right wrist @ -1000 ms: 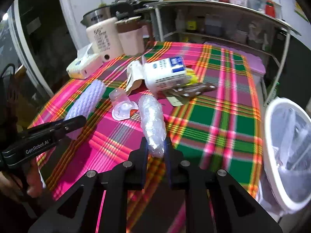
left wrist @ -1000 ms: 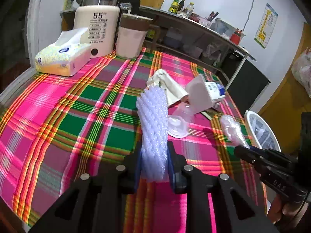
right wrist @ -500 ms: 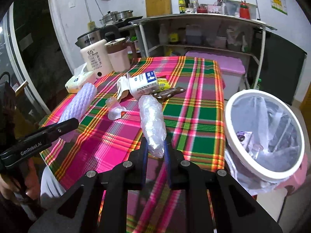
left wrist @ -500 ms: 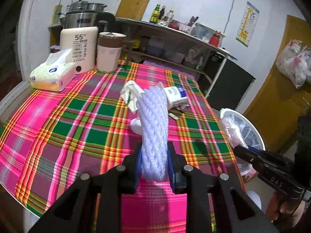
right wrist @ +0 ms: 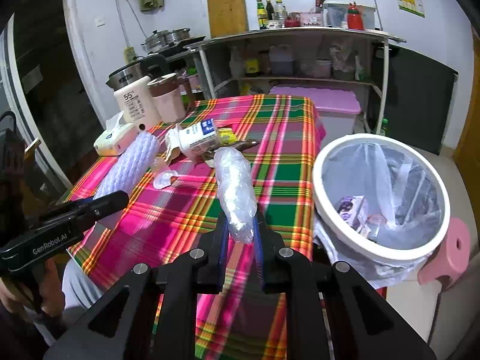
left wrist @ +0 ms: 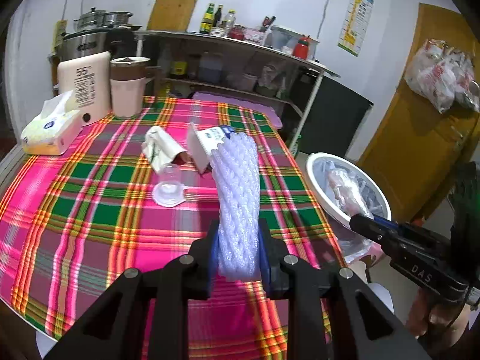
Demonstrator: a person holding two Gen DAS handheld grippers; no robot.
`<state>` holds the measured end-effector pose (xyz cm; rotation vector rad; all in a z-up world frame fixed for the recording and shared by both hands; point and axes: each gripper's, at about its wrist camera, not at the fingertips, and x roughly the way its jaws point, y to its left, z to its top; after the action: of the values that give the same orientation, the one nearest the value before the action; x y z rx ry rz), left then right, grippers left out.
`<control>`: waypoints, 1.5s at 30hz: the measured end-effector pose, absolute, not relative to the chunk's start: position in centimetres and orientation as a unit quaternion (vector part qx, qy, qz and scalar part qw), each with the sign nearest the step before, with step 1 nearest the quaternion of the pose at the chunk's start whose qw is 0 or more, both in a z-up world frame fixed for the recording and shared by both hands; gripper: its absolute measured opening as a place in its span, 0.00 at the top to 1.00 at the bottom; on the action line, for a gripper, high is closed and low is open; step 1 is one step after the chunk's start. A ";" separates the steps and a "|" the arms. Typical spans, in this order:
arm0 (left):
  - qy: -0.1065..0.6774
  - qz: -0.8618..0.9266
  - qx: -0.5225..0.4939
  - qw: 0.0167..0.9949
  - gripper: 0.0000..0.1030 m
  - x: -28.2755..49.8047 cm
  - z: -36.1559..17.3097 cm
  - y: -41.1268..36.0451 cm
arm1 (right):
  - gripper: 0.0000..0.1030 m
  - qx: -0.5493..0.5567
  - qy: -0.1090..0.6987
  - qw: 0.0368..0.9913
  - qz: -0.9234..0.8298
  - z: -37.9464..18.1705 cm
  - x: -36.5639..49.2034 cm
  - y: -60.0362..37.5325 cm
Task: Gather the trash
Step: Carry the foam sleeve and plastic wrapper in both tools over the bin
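My left gripper (left wrist: 238, 237) is shut on a white foam net sleeve (left wrist: 237, 192), held upright above the plaid tablecloth (left wrist: 90, 210). My right gripper (right wrist: 238, 228) is shut on a crumpled clear plastic wrap (right wrist: 235, 186), near the table's right edge. The white-rimmed trash bin (right wrist: 381, 249) with a clear liner stands on the floor to the right, with some trash inside. On the table lie a milk carton (right wrist: 198, 138), a crumpled paper wrapper (left wrist: 160, 147) and a clear plastic cup (left wrist: 169, 187). The foam sleeve (right wrist: 132, 162) and left gripper also show in the right wrist view.
A tissue pack (left wrist: 48, 132), a cream kettle (left wrist: 85, 87) and a pink mug (left wrist: 127, 90) stand at the table's far left. A metal shelf (right wrist: 300, 57) with bottles is behind. A pink stool (right wrist: 447, 255) supports the bin. A wooden door (left wrist: 420, 120) is at right.
Both grippers have lifted and pulled back from the table with their trash. The bin has come fully into view on the right, nearer the right gripper.
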<state>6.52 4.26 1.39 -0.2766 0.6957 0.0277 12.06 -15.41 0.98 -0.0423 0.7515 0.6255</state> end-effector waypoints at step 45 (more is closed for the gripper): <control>0.375 -0.143 -0.060 0.914 0.76 16.6 0.7 -9.3 | 0.84 0.044 0.393 0.904 0.165 -1.7 18.3 -27.5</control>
<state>16.65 -9.31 0.73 -0.1226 0.7718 -0.2954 18.34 -27.48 -1.71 0.0910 0.8121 0.3400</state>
